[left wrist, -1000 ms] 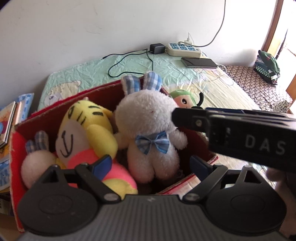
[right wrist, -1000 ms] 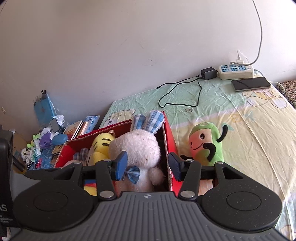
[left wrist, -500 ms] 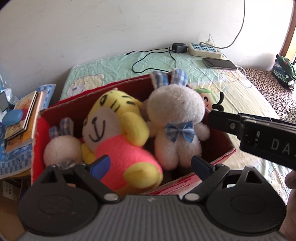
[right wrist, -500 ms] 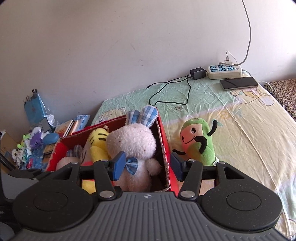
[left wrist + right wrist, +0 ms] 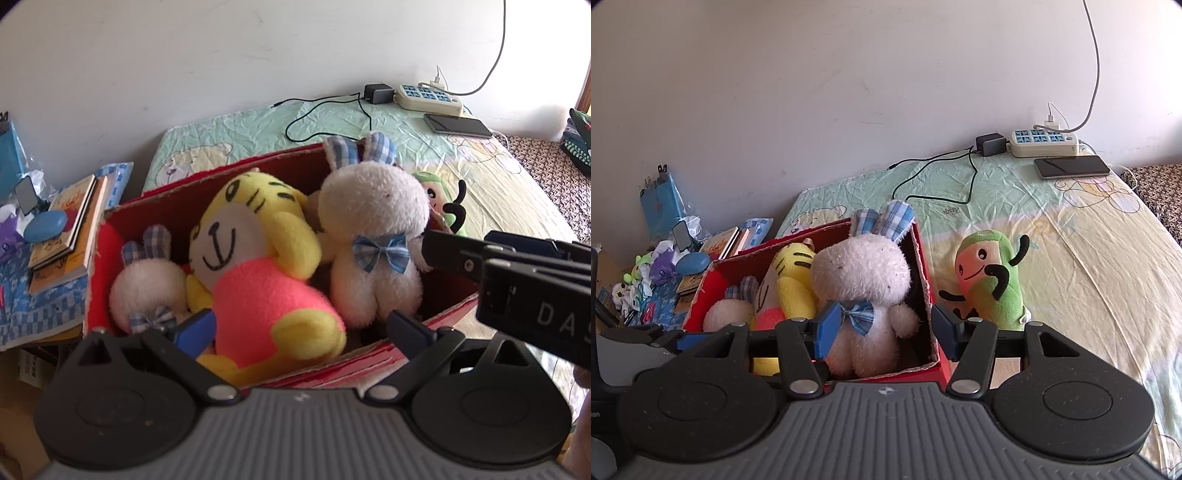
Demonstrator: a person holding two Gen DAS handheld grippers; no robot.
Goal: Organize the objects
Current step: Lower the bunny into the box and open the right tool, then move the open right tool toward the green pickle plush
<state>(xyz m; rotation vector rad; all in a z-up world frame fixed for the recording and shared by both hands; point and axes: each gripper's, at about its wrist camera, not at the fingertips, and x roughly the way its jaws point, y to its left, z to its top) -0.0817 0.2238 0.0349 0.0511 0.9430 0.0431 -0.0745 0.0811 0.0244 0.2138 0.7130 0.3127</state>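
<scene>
Plainly, white letters "DAS" mark the right gripper beside the red box.

Your left wrist view hides most of the green plush behind the white rabbit and the red box wall. The right gripper's body runs off the right edge, lettering cut at "DAS". The small rabbit sits half-buried beside the tiger plush. Book titles are too small to read.
</scene>
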